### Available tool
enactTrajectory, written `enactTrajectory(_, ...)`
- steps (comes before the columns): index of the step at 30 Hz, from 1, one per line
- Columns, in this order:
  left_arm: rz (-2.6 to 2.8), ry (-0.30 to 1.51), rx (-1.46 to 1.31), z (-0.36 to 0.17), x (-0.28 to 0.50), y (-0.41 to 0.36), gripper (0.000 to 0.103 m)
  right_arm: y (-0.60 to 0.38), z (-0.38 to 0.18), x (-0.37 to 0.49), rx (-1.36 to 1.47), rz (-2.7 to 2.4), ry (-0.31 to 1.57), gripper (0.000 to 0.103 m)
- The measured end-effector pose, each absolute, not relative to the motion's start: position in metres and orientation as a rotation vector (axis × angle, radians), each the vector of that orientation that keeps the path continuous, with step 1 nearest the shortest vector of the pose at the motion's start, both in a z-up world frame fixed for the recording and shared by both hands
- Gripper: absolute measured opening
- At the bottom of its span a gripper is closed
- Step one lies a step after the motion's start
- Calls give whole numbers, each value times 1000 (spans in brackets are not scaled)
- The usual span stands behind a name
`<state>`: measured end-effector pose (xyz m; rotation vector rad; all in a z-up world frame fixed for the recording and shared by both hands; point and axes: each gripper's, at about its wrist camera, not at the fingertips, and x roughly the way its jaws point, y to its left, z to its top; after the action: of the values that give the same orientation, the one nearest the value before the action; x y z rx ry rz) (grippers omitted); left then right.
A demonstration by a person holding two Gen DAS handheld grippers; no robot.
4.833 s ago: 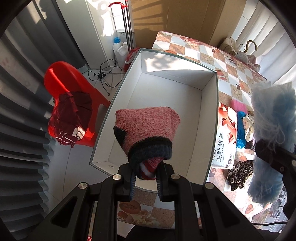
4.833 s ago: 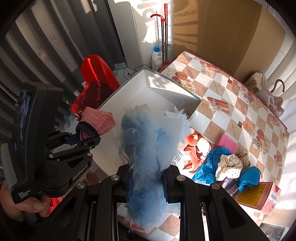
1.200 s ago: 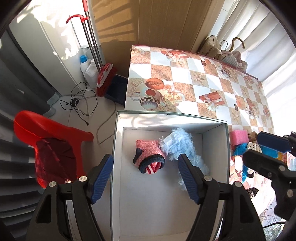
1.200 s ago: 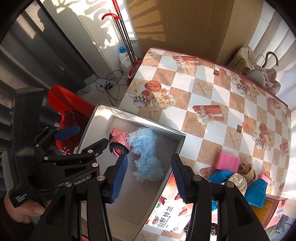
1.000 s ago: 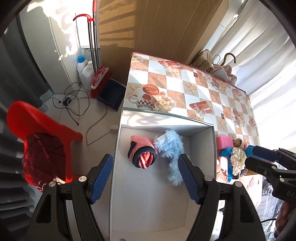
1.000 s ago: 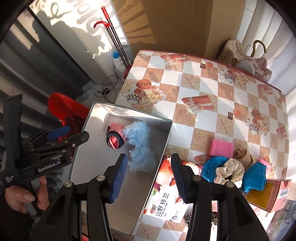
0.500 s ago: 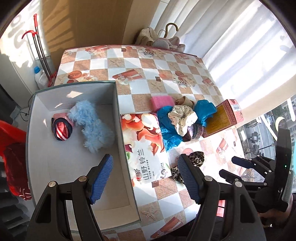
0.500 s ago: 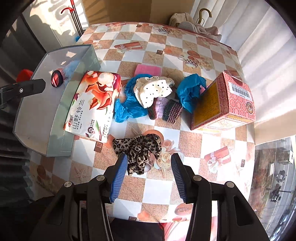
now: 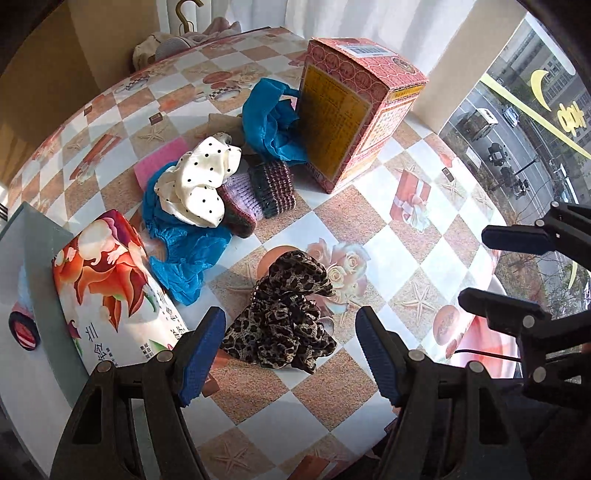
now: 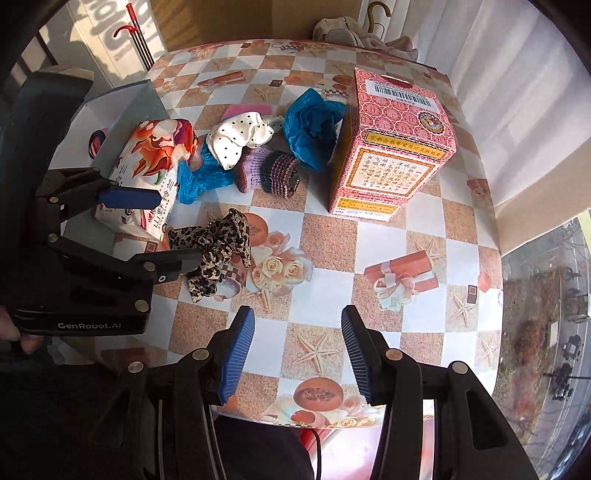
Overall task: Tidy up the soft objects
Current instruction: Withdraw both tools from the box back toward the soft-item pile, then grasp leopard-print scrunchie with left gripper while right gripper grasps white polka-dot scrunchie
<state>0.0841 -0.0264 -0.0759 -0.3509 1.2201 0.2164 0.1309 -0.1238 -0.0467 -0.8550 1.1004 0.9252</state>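
Note:
A leopard-print scrunchie [image 9: 284, 317] lies on the checkered table, right in front of my open left gripper [image 9: 291, 350]; it also shows in the right wrist view [image 10: 214, 247]. Behind it sits a pile: a white polka-dot cloth [image 9: 199, 184], blue cloths [image 9: 184, 251], a knitted striped roll [image 9: 271, 188] and a pink sponge [image 9: 155, 162]. My right gripper [image 10: 297, 354] is open and empty over bare table near the front edge. The white box [image 9: 26, 258] at the left holds a red knit roll [image 9: 22, 328].
A tall red carton [image 10: 391, 147] stands at the back right of the pile. A floral tissue pack [image 9: 110, 288] lies beside the white box. A beige bag with a hook [image 10: 354, 29] rests at the table's far edge. A window is to the right.
Both grippers have let go of the pink knit roll and blue fluffy piece in the box, opened, and swung right over the table; the left one now faces the leopard scrunchie.

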Motion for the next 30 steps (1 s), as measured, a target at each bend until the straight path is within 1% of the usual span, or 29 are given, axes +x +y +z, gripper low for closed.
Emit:
enactTrajectory(2,197,1247,-299,-87,96,-35,80,-132,-49,134,-858,933,1107,51)
enactTrajectory(6,205,1318,-200,-114,114,-42,82,-144,-57,133,-882,961,1124,51)
enactTrajectory(11,244,1436,-283,-155,117,-31,82,-157,-64,138,-883,967,1149,51)
enactTrajectory(12,236,1437,-291,-157,114,-33,80,-159,-63,141,-875,963,1149,51)
enactTrajectory(14,220,1437,-253,-156,110,-42,46,-159,-61,148,-854,956,1152,51)
enactTrajectory(16,189,1444,-284,-155,103,-47,25,-156,-58,155,-823,956,1164,51)
enactTrajectory(17,185,1433,-330,-153,96,-47,24,-153,-56,159,-803,959,1167,51)
enactTrajectory(22,267,1398,-472,-150,52,-39,23,-117,-39,171,-713,1023,1154,52)
enactTrajectory(23,278,1393,-483,-150,43,-39,24,-107,-38,169,-713,1048,1150,62)
enactTrajectory(24,288,1394,-492,-150,35,-39,24,-96,-36,165,-718,1075,1135,67)
enactTrajectory(25,299,1397,-494,-150,28,-40,24,-85,-35,160,-727,1103,1118,68)
enactTrajectory(30,342,1409,-510,-153,1,-40,24,-34,-34,129,-781,1233,1067,68)
